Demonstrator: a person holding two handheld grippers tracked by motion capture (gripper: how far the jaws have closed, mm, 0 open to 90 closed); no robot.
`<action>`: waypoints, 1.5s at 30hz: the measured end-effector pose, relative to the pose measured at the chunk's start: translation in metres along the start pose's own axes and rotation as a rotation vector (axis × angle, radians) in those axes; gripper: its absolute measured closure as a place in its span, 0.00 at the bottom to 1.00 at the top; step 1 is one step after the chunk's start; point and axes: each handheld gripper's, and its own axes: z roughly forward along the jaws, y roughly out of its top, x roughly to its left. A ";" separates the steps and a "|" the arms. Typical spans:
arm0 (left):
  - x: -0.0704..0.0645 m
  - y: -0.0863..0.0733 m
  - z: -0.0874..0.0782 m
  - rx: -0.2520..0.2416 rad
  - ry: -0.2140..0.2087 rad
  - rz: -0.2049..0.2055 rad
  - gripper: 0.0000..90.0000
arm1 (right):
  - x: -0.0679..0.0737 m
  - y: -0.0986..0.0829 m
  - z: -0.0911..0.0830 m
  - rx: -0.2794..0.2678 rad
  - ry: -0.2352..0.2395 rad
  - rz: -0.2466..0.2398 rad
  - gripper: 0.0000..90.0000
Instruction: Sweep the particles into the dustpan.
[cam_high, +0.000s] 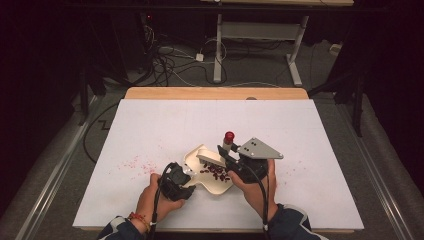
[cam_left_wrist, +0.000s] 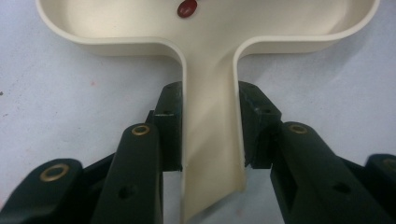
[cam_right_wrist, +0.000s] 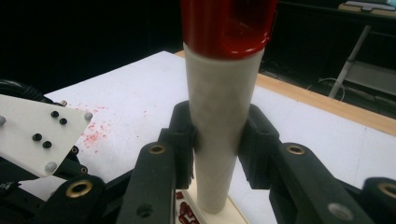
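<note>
Cream plastic tray (cam_left_wrist: 140, 32) — rigid, light, smooth; left gripper (cam_left_wrist: 208, 128) clamped on its narrow handle, best hold. Right gripper (cam_right_wrist: 218, 135) closed on red-capped pestle (cam_right_wrist: 219, 116), upright over tray w/ red beans (cam_high: 215, 171) — likely slippery.

The worktop (cam_high: 150, 125) was covered with a white sheet, with a wooden edge showing at the top. A cream tray (cam_high: 197, 156) lay on it below the centre, and red specks (cam_high: 131, 163) lay left of it.

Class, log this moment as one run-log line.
left hand-held gripper: shut on tray handle | right hand-held gripper: shut on tube | beans: in tray
</note>
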 end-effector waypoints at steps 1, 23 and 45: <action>0.000 0.000 0.000 0.000 0.000 0.003 0.70 | -0.004 0.002 -0.001 -0.019 -0.002 0.007 0.77; 0.017 -0.019 -0.009 0.017 -0.034 0.107 0.70 | -0.070 0.011 -0.087 -0.037 0.071 -0.001 0.77; 0.012 -0.022 -0.011 0.027 -0.045 0.146 0.70 | -0.073 -0.014 -0.095 0.145 0.141 -0.086 0.77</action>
